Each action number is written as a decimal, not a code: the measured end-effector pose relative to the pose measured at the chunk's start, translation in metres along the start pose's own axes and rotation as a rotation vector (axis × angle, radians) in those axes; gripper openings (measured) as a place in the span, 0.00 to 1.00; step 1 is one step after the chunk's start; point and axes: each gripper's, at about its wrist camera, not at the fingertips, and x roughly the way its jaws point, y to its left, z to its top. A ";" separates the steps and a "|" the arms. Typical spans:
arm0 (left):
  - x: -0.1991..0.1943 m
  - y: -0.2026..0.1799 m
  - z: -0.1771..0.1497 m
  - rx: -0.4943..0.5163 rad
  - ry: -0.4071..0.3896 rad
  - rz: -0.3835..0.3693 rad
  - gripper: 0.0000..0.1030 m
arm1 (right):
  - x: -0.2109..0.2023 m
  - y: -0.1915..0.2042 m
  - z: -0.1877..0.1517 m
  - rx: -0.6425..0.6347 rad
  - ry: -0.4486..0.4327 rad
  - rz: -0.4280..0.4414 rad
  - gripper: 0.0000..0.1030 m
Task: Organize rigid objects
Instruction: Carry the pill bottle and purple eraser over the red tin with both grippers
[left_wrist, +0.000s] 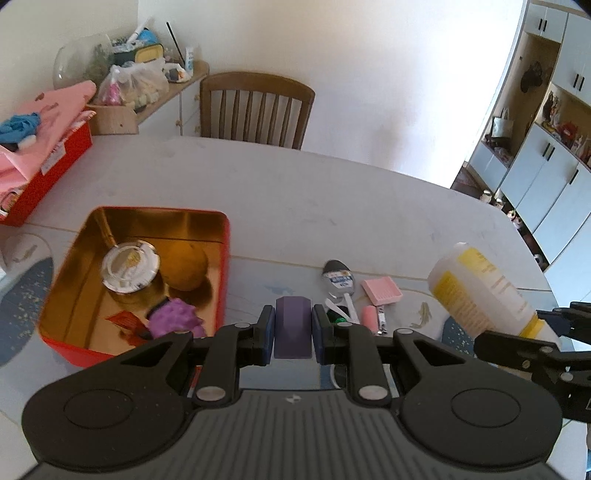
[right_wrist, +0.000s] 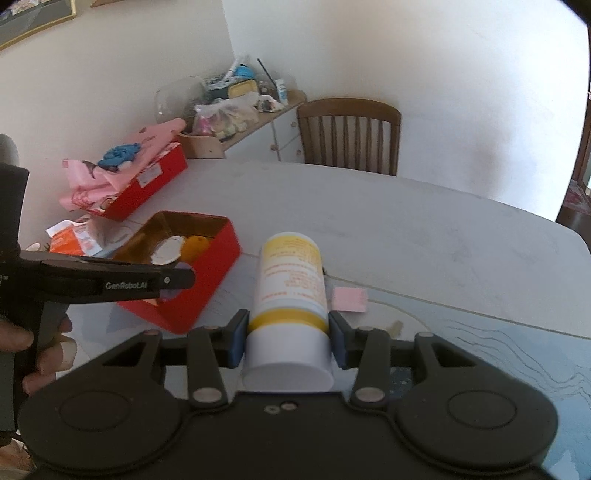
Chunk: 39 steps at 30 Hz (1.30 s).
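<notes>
The left wrist camera sits just behind the left gripper (left_wrist: 293, 326) and looks forward and down along its fingers over the table (left_wrist: 332, 206), toward the wooden chair (left_wrist: 256, 109) at 12 o'clock. The right wrist camera rides behind the right gripper (right_wrist: 288, 341), tilted down likewise, with the chair (right_wrist: 349, 134) at 1 o'clock. Both views share the red tin (left_wrist: 221, 266) (right_wrist: 218, 280), near in each, and the cluttered shelf (left_wrist: 192, 79) at 11 o'clock.

A wooden chair (left_wrist: 256, 109) stands against a white wall behind the pale counter (left_wrist: 332, 199). A cluttered side shelf (right_wrist: 258, 118) holds a plastic bag (left_wrist: 136, 83) and a glass bowl (left_wrist: 75, 61). Grey-blue cabinets (left_wrist: 546, 155) line the right.
</notes>
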 end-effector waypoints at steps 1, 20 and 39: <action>-0.003 0.004 0.001 0.001 -0.004 0.000 0.20 | 0.002 0.006 0.002 -0.004 -0.001 0.005 0.42; -0.016 0.121 0.017 -0.044 -0.011 0.041 0.20 | 0.048 0.104 0.033 -0.054 -0.001 0.049 0.42; 0.048 0.168 0.016 0.069 0.101 0.042 0.19 | 0.173 0.144 0.076 -0.064 0.087 0.025 0.42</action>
